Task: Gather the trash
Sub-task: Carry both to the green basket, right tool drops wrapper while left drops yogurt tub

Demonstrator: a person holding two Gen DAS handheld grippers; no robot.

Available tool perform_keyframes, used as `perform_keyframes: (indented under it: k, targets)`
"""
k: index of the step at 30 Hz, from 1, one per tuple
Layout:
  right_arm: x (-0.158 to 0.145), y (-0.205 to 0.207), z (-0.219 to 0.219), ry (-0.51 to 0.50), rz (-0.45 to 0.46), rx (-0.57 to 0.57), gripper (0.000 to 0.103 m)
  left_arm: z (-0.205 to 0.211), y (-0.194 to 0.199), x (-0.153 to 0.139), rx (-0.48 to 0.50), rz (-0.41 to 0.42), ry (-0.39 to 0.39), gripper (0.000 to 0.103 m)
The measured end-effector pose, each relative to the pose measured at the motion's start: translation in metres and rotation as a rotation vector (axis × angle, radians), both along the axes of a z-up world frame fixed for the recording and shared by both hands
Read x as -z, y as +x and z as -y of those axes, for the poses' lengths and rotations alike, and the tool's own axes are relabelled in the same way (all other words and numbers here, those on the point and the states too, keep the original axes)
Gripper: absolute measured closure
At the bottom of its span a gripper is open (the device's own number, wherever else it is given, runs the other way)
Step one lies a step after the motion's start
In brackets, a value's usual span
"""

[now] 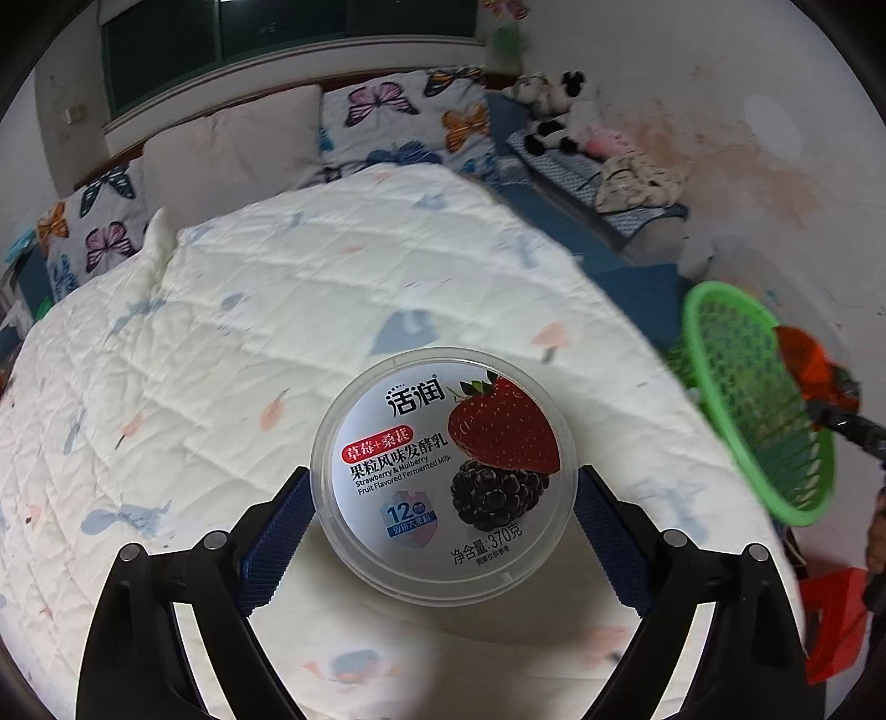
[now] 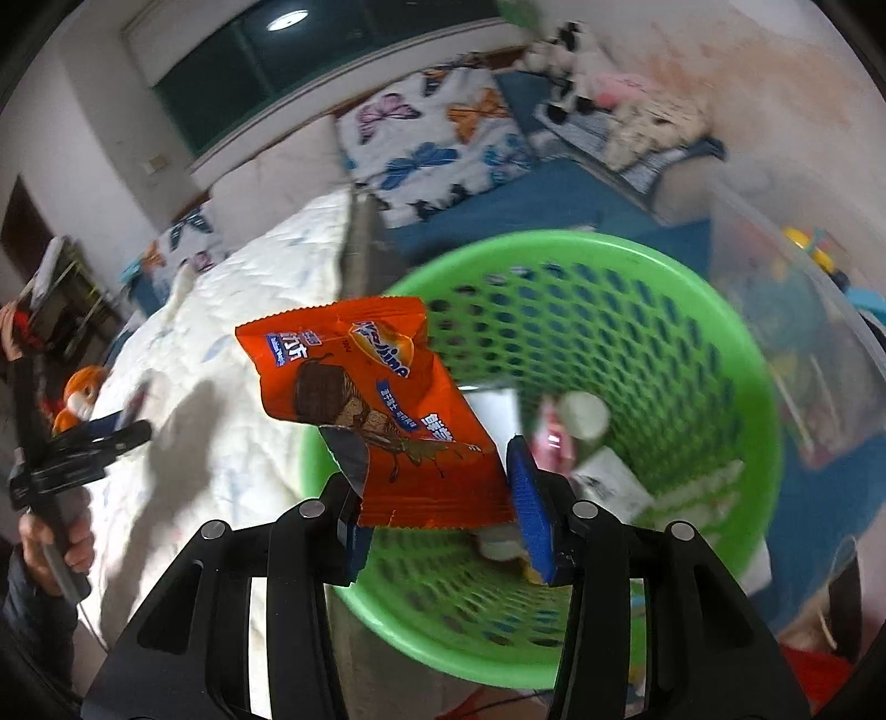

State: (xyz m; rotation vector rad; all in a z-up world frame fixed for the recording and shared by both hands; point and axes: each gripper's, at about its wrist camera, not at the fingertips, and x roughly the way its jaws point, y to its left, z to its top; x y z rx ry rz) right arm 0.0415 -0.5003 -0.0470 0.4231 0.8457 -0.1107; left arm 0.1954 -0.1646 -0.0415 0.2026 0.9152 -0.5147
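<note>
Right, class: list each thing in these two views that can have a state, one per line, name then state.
yogurt tub: lid on, upright on the quilt, between the left tool's pads.
left tool: open wide around the tub; grip not certain.
orange snack wrapper: torn open, held above the basket.
right tool: shut on the wrapper.
green basket: partly filled with trash, beside the bed.
quilt: spread over the bed.

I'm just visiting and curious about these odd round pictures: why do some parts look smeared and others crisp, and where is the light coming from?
Left wrist view: the yogurt tub is crisp with mild glare on its lid; the green basket at the edge is smeared; the fisheye bends the bed. Right wrist view: basket and room blur, the orange wrapper less so; a ceiling lamp reflects in the window; a shadow falls on the quilt.
</note>
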Motion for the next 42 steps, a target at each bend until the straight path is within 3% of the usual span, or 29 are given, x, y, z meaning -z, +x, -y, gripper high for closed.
perform_keyframes:
  k: [3,5,14,30,42]
  targets:
    - [0.004,-0.006,0.011,-0.002,-0.016,0.035,0.049,0.015,-0.007,-0.009,0.032,0.004,-0.020,0.014]
    - [0.007,-0.009,0.015,-0.009,-0.037,0.047,0.035,0.026,-0.012,-0.015,0.055,0.012,-0.022,0.014]
    - [0.008,-0.028,0.025,-0.025,-0.038,0.057,0.022,0.077,-0.029,-0.023,0.147,0.011,-0.034,0.014]
    - [-0.001,-0.066,0.034,0.022,0.018,0.073,0.021,0.168,-0.063,-0.008,0.293,-0.017,-0.020,0.014]
    - [-0.003,-0.083,0.031,0.013,0.032,0.090,0.021,0.195,-0.077,0.007,0.332,-0.044,0.002,0.013]
